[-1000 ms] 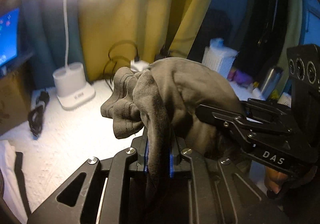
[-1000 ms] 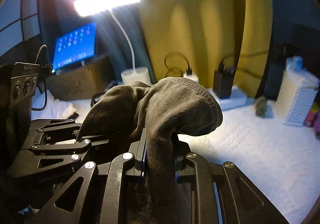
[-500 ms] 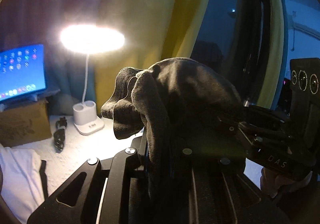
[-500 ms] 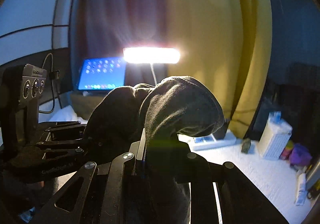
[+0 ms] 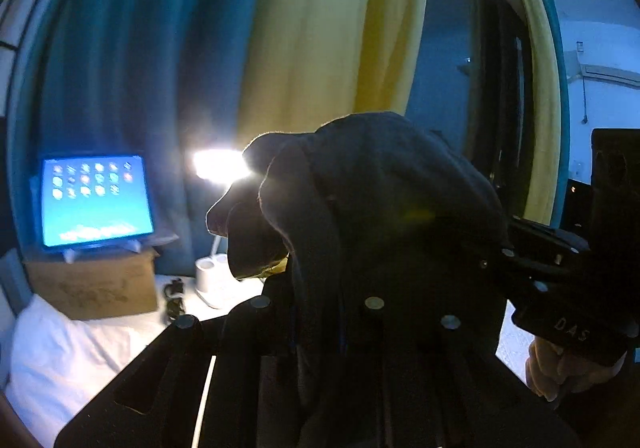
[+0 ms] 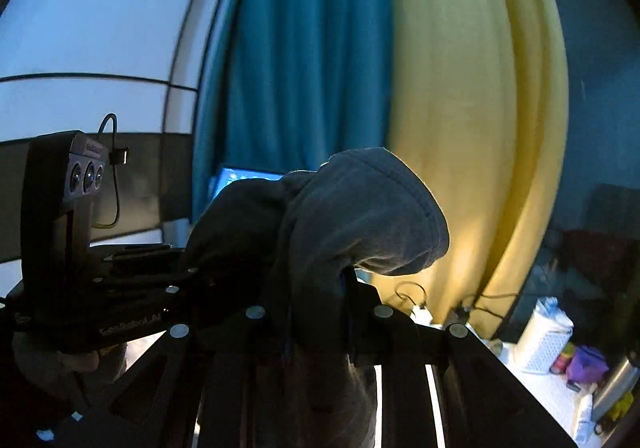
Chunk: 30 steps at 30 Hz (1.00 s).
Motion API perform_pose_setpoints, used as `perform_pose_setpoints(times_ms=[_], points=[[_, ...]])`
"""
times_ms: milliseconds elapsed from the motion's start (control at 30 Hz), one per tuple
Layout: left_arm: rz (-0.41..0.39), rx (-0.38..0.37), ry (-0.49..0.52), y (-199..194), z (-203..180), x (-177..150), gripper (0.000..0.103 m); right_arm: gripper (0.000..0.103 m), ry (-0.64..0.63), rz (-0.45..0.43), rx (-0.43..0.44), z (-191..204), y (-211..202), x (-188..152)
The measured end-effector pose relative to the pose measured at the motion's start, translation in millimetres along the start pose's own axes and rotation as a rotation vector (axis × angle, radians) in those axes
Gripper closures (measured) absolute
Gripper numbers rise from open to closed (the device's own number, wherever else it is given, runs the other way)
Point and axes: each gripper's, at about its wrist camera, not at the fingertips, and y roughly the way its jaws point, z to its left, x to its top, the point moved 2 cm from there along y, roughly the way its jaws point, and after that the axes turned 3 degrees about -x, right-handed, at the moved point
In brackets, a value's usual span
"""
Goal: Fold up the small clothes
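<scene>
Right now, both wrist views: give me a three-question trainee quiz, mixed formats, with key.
1. True or false: the dark garment lies flat on the white bed.
2. Which grippers clamp it? A) left only B) right only C) both
3. Fill in: the lit tablet stands on a cardboard ____.

Key: 1 false, it is held up by the left gripper and right gripper. 2 C. 3 box.
</scene>
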Motion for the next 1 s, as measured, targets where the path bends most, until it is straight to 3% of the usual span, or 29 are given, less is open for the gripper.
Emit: perform_pose_setpoints(times_ms=[267, 567, 1000], points=[[0.001, 0.091, 0.014, -37.4, 21.1, -7.1, 0.091, 0.084, -0.009, -0.022, 0.098, 42.6, -10.1, 12.0], [0.091, 0.16, -0.052, -45.6, 56.5, -39.6, 0.091, 0.084, 0.002, 0.07, 0.191, 83.1, 16.7, -5.6], [0.21, 0.157, -0.128, 4.3, 85.0, -68.8, 0.091, 0.084, 0.067, 0.235, 0.18, 78.9, 99.9, -49.8]])
